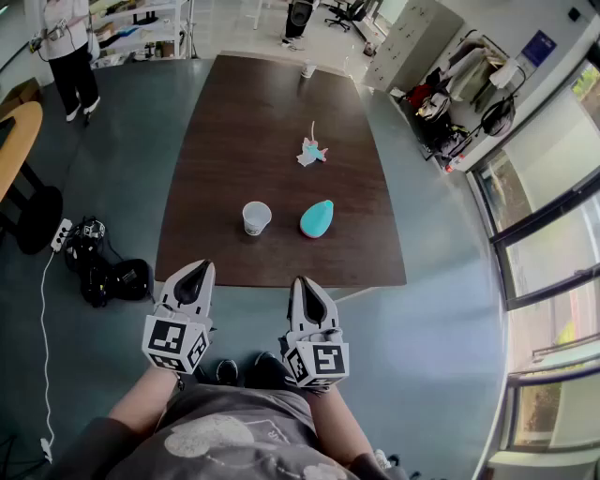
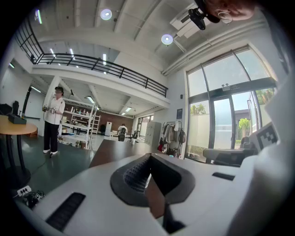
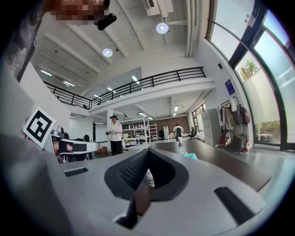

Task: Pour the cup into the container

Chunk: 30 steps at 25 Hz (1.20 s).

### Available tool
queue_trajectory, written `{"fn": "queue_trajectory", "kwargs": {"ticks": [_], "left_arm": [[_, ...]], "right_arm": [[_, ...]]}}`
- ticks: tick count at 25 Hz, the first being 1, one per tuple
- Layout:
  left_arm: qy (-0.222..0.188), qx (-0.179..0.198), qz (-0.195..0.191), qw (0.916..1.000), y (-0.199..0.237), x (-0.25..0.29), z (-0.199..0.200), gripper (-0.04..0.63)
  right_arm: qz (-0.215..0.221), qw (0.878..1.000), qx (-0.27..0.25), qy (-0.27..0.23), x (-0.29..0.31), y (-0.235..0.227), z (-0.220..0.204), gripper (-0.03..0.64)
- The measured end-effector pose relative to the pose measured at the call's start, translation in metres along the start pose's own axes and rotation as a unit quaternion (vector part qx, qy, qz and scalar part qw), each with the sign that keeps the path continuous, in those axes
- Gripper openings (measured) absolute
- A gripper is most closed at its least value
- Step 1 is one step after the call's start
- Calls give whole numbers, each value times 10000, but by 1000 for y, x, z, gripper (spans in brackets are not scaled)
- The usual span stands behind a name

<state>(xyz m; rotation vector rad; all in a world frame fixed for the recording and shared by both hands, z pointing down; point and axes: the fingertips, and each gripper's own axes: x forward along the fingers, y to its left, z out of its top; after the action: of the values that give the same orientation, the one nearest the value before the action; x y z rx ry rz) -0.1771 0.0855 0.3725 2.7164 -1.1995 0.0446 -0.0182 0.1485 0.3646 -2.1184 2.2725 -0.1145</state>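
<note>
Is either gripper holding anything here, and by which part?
Nothing is held. The left gripper and right gripper are both shut and empty, short of the table; the cup and teal container sit on it, untouched.

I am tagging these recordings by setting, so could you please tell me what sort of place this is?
Most likely a large open-plan office or lab hall: there is a long dark meeting table, storage shelving at the far side, and a railed mezzanine running overhead.
</note>
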Motion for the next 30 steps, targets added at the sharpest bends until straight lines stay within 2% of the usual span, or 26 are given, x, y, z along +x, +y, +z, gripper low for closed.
{"fn": "queue_trajectory", "kwargs": {"ticks": [4, 9, 15, 22, 26, 30], "left_arm": [[108, -44, 146, 9998, 10, 10, -8, 8], [-27, -165, 294, 9994, 21, 39, -13, 8], [4, -205, 623, 9978, 40, 78, -17, 8], [-27, -166, 715, 9973, 45, 121, -8, 8], [10, -208, 875, 9959, 53, 138, -13, 8], [78, -270, 1090, 9936, 61, 144, -26, 8]], "right_arm": [[336, 9992, 25, 228, 19, 0, -13, -12], [356, 9990, -17, 273, 49, -19, -27, -12], [501, 9980, -86, 367, 91, -40, -38, -12], [712, 9962, -15, 505, 125, -64, -41, 0], [1084, 9921, -35, 626, 147, -62, -54, 37], [1533, 9853, 20, 758, 160, -56, -67, 116]]}}
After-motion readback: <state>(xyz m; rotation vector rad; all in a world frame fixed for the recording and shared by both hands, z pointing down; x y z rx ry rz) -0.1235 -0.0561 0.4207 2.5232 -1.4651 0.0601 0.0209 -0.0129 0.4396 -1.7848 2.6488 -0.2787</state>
